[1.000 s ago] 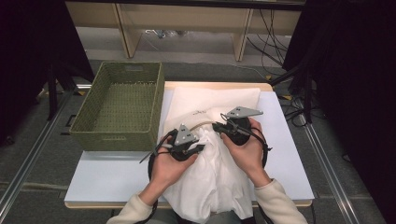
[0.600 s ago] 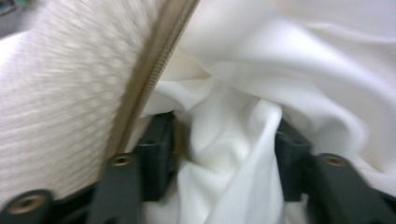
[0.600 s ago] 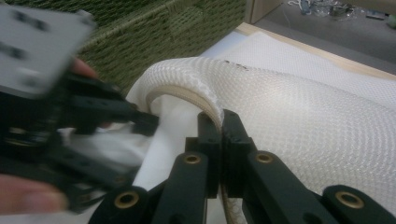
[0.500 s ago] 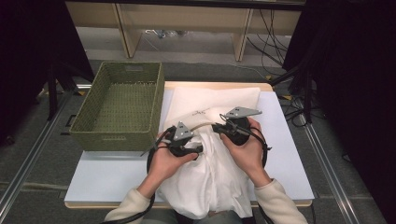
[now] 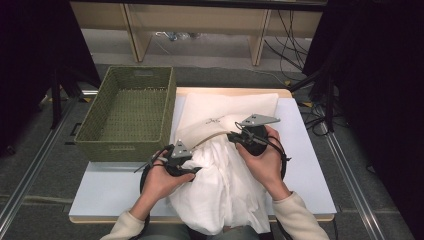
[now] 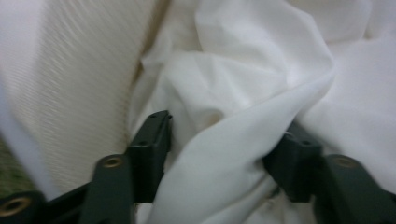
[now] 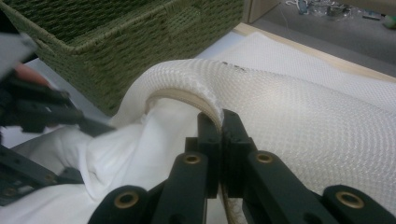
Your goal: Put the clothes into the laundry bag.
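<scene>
Two tools — right tool (image 7: 220, 122) pinching mesh bag (image 7: 299, 116) rim, smooth white cloth (image 5: 225, 185) bunched.

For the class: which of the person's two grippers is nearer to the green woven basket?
Left. The left gripper sits just below the basket's front right corner; the right gripper is farther right, over the white cloth.
</scene>
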`<control>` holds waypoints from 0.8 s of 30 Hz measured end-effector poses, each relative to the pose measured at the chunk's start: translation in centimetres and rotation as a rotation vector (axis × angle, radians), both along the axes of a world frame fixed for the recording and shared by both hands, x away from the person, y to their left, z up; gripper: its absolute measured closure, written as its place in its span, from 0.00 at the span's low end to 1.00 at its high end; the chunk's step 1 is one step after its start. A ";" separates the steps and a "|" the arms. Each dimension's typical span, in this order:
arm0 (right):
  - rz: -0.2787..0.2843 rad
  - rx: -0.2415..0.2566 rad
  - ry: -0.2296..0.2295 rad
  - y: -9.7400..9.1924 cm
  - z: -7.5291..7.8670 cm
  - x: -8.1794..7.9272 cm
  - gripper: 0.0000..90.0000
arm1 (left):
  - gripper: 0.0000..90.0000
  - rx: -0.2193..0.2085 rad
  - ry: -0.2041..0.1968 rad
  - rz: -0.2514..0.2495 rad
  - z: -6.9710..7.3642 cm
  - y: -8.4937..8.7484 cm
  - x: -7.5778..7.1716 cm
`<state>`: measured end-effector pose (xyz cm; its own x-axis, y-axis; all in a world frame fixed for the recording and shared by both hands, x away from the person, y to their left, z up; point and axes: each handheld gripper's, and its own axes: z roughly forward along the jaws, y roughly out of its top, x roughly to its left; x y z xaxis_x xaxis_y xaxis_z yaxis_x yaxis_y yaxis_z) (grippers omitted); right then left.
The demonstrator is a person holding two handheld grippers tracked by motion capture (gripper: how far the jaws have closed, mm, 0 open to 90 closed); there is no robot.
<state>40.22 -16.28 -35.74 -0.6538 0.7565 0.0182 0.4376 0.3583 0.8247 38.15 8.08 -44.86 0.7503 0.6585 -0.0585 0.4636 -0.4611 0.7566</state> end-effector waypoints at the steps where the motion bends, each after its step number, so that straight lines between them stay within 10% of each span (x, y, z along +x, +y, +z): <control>1: -0.001 -0.007 -0.001 -0.1 0.0 0.0 0.99 | 0.61 -0.008 0.028 -0.006 -0.3 -0.3 0.0; 7: 0.008 -0.009 0.005 0.1 -0.2 0.1 0.99 | 0.87 -0.078 0.046 0.025 0.4 -1.2 -0.1; 14: 0.025 -0.009 -0.023 1.4 0.5 -1.2 0.99 | 0.91 -0.258 -0.067 0.019 4.4 -2.3 -1.7; 20: 0.065 -0.005 -0.038 2.2 1.0 -2.0 0.99 | 0.90 -0.160 -0.128 0.043 3.7 -4.0 0.5; 24: 0.056 -0.010 -0.019 1.9 0.5 -1.5 0.99 | 0.85 -0.070 -0.067 0.099 0.1 -4.1 3.8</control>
